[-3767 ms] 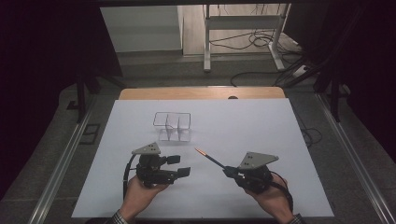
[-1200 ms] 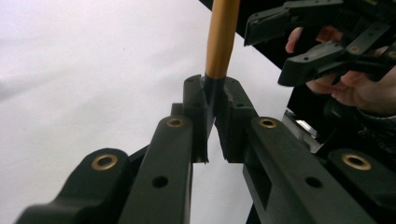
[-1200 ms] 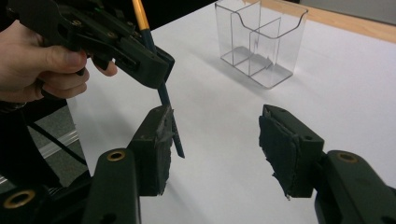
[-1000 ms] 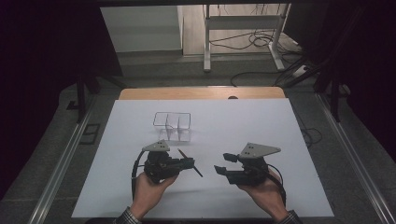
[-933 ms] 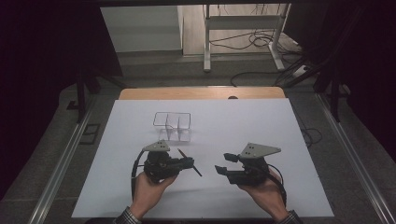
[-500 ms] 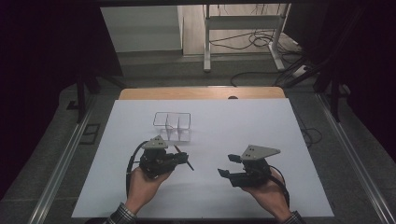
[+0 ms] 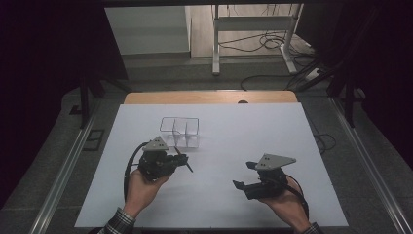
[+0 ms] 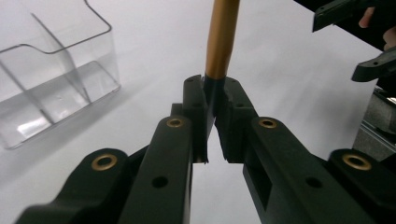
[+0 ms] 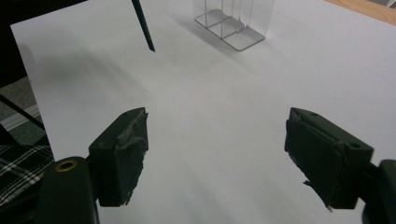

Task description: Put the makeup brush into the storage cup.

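Note:
My left gripper [image 7: 178,159] is shut on a thin pen [image 7: 189,167] just in front of a clear divided container [image 7: 180,131]. In the left gripper view the jaws [image 8: 215,88] pinch the dark end of the pen's gold barrel [image 8: 222,32], which points away from me, and the clear container [image 8: 51,70] stands at the upper left. My right gripper [image 7: 242,174] hovers low at the front right with nothing between its jaws, which have just been opening. In the right gripper view its jaws [image 9: 215,149] stand wide over bare white surface, with the pen's dark tip [image 9: 144,30] and the container [image 9: 233,23] farther off.
A white sheet [image 7: 234,131] covers the table, with a strip of wood [image 7: 209,96] at its far edge. Metal rails run along both sides. Beyond the table are a metal stand [image 7: 253,34] and cables on the floor. A plaid sleeve [image 9: 18,163] is at the lower left.
The pen, earlier in the right gripper, is now in the left one. Over the last second the left gripper moved left and toward the container with the pen. The right jaws spread wider.

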The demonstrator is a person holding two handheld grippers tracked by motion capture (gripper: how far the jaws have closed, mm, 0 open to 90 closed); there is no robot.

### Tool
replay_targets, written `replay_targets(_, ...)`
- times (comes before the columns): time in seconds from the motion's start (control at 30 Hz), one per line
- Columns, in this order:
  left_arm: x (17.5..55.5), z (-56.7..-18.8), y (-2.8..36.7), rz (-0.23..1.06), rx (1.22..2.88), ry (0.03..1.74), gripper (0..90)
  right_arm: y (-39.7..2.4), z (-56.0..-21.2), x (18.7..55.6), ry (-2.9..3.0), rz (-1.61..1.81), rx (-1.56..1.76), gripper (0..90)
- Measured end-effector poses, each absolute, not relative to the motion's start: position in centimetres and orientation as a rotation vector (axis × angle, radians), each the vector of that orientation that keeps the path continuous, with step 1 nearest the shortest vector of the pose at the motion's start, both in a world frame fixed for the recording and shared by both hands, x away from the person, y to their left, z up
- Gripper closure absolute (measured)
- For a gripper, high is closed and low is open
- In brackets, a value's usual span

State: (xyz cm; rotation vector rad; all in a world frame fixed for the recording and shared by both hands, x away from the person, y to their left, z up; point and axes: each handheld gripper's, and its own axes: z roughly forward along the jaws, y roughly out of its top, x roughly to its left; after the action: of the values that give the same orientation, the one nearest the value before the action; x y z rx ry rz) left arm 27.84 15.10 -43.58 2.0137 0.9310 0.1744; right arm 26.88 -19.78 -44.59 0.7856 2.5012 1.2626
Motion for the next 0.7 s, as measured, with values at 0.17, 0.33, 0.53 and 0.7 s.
replay_targets(0.17, 28.1, -43.4, 15.7, 0.194, 2.014, 0.942, 83.5, -20.4, -44.9, 26.7, 2.487, 1.256, 0.807, 19.1)
replay_targets(0.33, 28.4, -43.2, 16.2, 0.216, 2.018, 0.951, 83.5, -20.9, -45.1, 26.5, 2.477, 1.238, 0.802, 17.2)
replay_targets(0.53, 28.9, -42.9, 16.6, 0.245, 2.022, 0.966, 83.5, -21.5, -45.3, 26.4, 2.465, 1.210, 0.798, 14.4)
replay_targets(0.7, 29.5, -42.6, 17.0, 0.266, 2.030, 0.978, 83.5, -22.1, -45.3, 26.2, 2.449, 1.216, 0.808, 13.6)
